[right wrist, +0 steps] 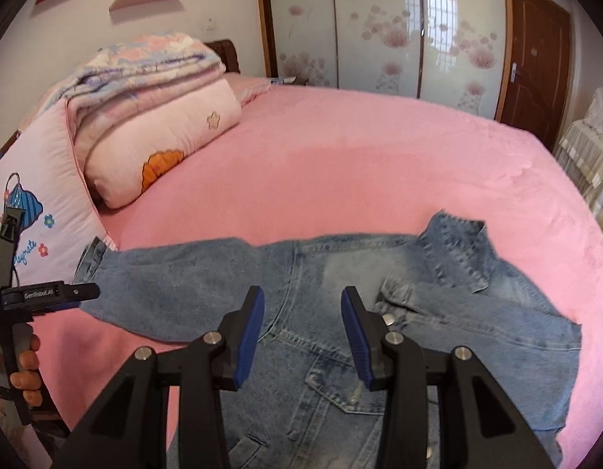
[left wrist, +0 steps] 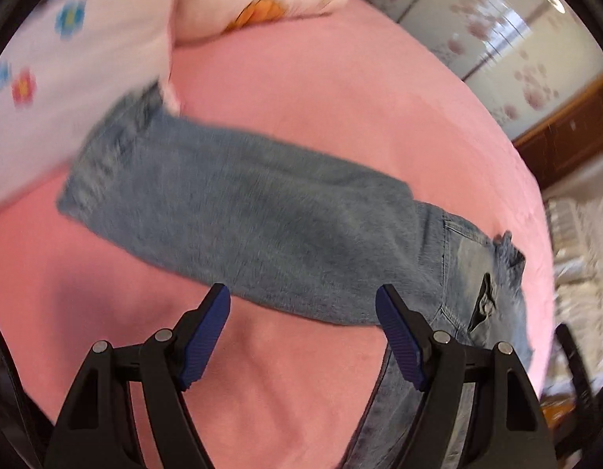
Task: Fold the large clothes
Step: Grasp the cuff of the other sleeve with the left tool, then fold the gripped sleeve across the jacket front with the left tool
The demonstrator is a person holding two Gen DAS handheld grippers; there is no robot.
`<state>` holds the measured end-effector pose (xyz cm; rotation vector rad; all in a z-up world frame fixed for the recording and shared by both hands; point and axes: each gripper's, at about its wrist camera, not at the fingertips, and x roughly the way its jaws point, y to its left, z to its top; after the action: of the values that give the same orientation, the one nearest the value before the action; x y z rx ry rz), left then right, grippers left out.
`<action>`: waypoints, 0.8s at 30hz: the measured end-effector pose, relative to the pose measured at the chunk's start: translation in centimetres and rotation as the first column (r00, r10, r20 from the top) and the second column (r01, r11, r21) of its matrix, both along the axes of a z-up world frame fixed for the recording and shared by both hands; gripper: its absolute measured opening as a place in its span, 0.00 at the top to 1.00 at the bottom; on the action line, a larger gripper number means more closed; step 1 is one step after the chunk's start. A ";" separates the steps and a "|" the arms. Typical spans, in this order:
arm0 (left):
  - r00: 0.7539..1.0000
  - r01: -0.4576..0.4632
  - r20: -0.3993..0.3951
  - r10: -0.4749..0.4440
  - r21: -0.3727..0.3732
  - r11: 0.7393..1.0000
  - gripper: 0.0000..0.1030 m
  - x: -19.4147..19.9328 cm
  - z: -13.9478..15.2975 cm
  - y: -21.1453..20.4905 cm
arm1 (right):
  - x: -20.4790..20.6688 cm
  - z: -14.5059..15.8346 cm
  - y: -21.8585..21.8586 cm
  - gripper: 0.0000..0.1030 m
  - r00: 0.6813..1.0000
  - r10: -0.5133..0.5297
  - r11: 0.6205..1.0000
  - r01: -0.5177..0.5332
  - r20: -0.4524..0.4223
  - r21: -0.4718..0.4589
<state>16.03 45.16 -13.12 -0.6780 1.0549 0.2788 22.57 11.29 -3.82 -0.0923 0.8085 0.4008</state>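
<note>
Denim jacket (right wrist: 332,312) lies flat on the pink bed (right wrist: 360,156), its sleeve (left wrist: 231,203) stretching crosswise just beyond my wide-open, empty left gripper (left wrist: 303,336), so that hand's nearer; right gripper (right wrist: 303,336) hovers half-open over the chest, holding nothing.

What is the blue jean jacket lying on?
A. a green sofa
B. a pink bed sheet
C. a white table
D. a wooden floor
B: the denim jacket lies spread out on the pink bed sheet, which shows all around it in both views.
</note>
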 end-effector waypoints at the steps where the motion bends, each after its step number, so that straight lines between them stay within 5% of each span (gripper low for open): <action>1: 0.999 -0.033 -0.011 0.033 -0.037 0.999 0.27 -0.2 -1.3 0.7 | 0.0 -0.6 0.2 0.60 1.000 0.006 1.000 -0.006 -0.007 -0.004; 10: 0.942 -0.336 -0.082 0.326 -0.232 0.913 0.27 -1.4 -9.6 7.4 | -0.5 -4.6 2.7 0.60 0.994 0.085 0.995 -0.088 -0.074 -0.046; 16: 0.909 -0.410 -0.013 0.416 -0.201 0.890 0.29 -1.2 -10.4 8.1 | -1.0 -5.5 2.5 0.60 0.991 0.111 0.992 -0.115 -0.071 -0.058; 17: 0.905 -0.420 -0.012 0.425 -0.175 0.891 0.36 -1.0 -10.5 7.9 | -1.0 -5.8 2.3 0.60 0.991 0.111 0.991 -0.116 -0.075 -0.063; 19: 0.906 -0.423 -0.025 0.422 -0.059 0.904 0.91 -0.2 -9.7 7.3 | -1.0 -6.2 2.0 0.60 0.990 0.108 0.991 -0.114 -0.086 -0.069; 21: 0.919 -0.393 -0.026 0.394 0.037 0.919 0.93 0.9 -8.3 6.0 | -0.9 -6.9 1.2 0.60 0.990 0.099 0.992 -0.106 -0.103 -0.070; 24: 0.946 -0.323 0.083 0.313 0.167 0.932 0.94 2.5 -3.9 2.0 | -0.9 -7.5 0.0 0.60 0.989 0.086 0.993 -0.094 -0.117 -0.068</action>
<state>18.57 47.12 -16.99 -0.6889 0.8526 0.6262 21.67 11.26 -11.33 -0.1761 0.9338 0.4652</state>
